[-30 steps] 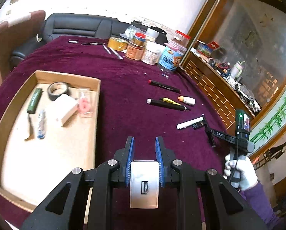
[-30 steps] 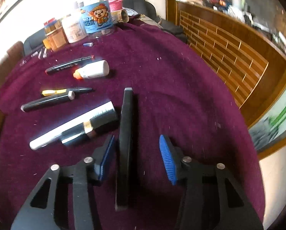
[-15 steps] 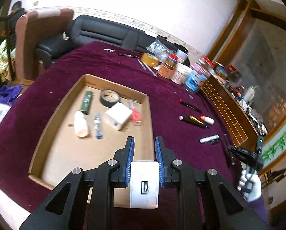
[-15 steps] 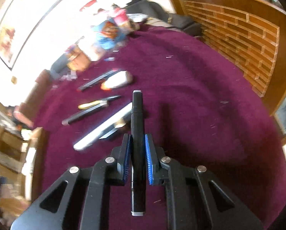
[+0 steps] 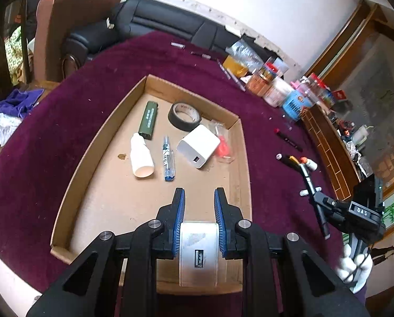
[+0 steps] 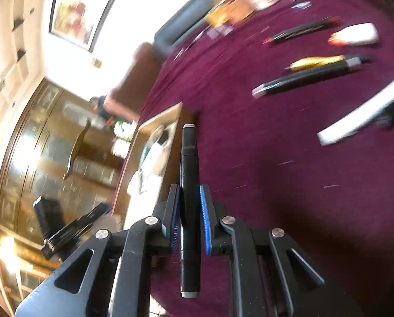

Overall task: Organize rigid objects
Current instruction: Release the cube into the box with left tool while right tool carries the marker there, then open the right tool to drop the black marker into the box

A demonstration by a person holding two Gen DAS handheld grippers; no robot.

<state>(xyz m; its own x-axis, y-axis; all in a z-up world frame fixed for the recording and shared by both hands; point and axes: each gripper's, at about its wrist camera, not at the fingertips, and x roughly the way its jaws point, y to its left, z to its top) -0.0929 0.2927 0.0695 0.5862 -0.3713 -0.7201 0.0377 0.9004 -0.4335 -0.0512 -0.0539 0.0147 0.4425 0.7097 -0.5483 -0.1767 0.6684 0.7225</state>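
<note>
My left gripper [image 5: 198, 203] is shut on a white USB charger block [image 5: 198, 253] and holds it above the near end of the cardboard tray [image 5: 245, 163]. The tray holds a second white charger [image 5: 198, 146], a black tape roll [image 5: 184, 115], a green lighter [image 5: 148, 120], a white bottle [image 5: 141, 157], a blue pen [image 5: 168, 158] and a red item in a bag [image 5: 223, 148]. My right gripper [image 6: 188, 198] is shut on a black marker [image 6: 188, 185], raised over the purple cloth; it also shows in the left wrist view [image 5: 321, 206].
Several pens, a white glue bottle [image 6: 355, 35] and a white marker [image 6: 363, 111] lie on the purple tablecloth [image 6: 276, 171] right of the tray. Jars and tins [image 5: 276, 89] stand at the table's far edge. A sofa [image 5: 157, 26] and chair [image 5: 65, 26] lie beyond.
My left gripper rose and moved left over the tray with the charger. My right gripper closed on the black marker, lifted it and swung left toward the tray.
</note>
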